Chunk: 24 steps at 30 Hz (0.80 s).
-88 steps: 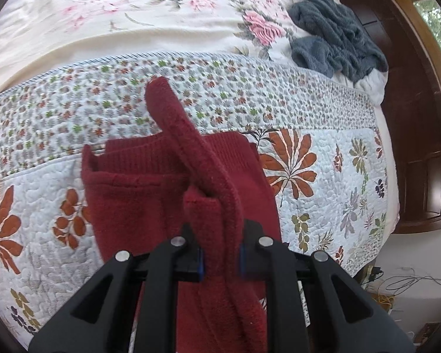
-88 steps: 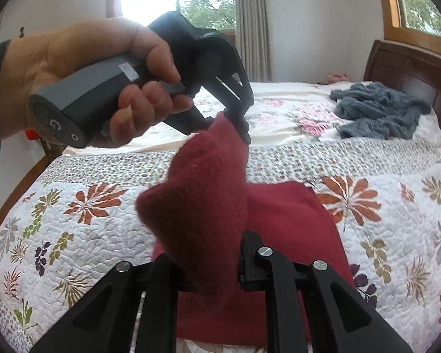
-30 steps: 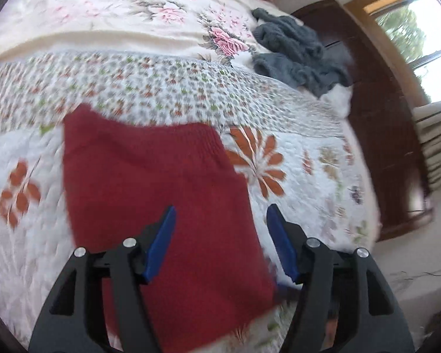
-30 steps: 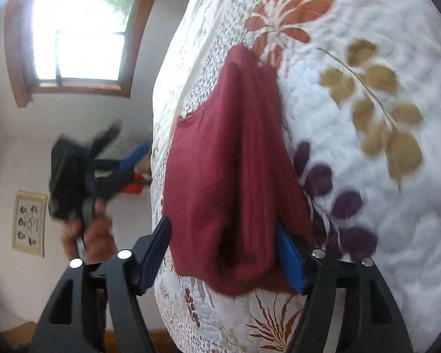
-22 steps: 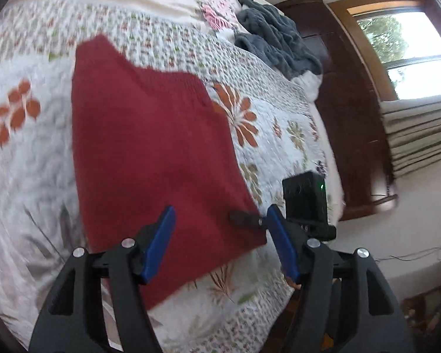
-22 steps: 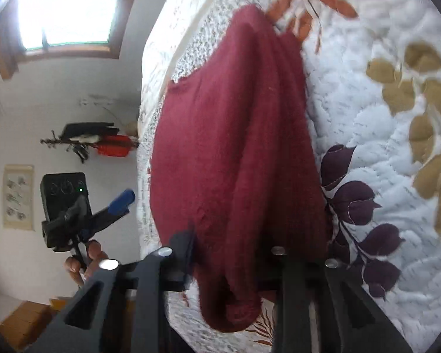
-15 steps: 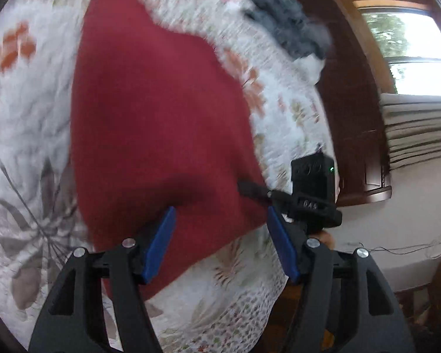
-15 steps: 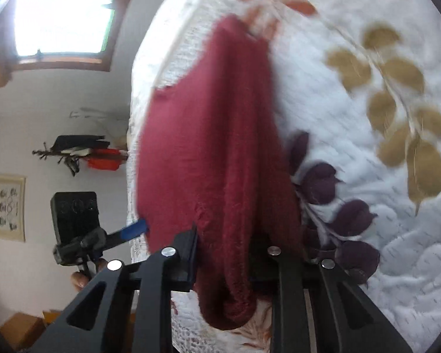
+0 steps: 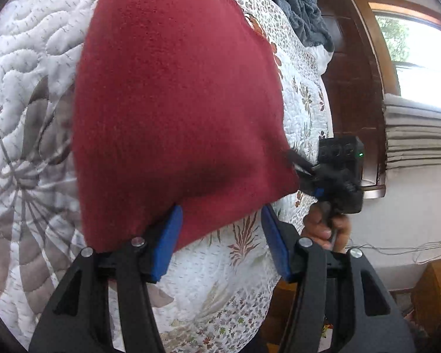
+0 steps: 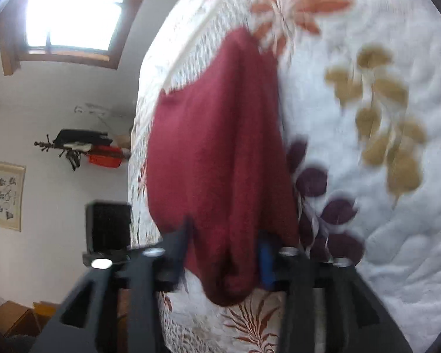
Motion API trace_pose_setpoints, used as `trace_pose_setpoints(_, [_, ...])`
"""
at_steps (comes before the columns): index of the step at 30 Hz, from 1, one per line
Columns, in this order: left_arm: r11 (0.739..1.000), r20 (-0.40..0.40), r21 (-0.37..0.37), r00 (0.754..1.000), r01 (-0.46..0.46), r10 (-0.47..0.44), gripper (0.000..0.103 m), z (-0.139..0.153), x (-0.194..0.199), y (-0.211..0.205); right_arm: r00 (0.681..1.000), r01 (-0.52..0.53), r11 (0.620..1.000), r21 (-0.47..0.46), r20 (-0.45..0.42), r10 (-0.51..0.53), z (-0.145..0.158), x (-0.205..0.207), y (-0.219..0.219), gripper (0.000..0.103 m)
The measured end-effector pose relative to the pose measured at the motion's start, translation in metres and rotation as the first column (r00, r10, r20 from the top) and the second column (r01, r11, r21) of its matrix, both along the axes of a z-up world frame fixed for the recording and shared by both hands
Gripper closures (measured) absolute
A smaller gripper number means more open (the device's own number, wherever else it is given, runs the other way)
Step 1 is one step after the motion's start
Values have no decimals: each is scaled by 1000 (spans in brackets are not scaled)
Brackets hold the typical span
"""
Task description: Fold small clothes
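Right gripper (image 10: 223, 253) is clamped on the near corner of the fuzzy dark-red knit garment (image 9: 173, 94) lying on the white floral quilted bedspread (image 9: 26, 67), likely to lift that edge over for another fold, while left gripper (image 9: 220, 235) hovers, jaws apart, straddling the adjacent hem.

The left wrist view sits low and very near the bed (image 9: 29, 94), looking along the left gripper (image 9: 220, 238) across the quilt toward the dark headboard (image 9: 352, 88) and a window (image 9: 420, 64) at far right. The right wrist view is rolled sideways, just as near, looking along the right gripper (image 10: 225, 253) over the bed's edge toward a white wall and another window (image 10: 70, 11) at far left. Both share the red garment (image 9: 176, 103) and the quilt beneath it; the left view also catches the right gripper at the garment's right corner.
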<state>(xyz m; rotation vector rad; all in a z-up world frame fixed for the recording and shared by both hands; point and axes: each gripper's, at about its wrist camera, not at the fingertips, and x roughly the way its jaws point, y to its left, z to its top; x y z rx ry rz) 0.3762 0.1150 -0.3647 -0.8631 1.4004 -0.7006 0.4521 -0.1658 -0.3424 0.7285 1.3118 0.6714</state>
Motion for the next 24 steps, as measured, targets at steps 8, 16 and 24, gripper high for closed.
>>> trace_pose_setpoints(8, [1000,8,5,1000,-14,14,51,-8,-4,6,999,-38,993,-115,-30,35,3,49,24,60])
trace_pose_setpoints(16, [1000,-16,10,1000,-12,12,68,-16,-7,18,999,3,985,-173,46,5,-10,30,10,85])
trace_pose_setpoints(24, [994,181,-32,978,-103,107,53,55,22,61,997,70,994,-88,42,-67,7,71,-6,57])
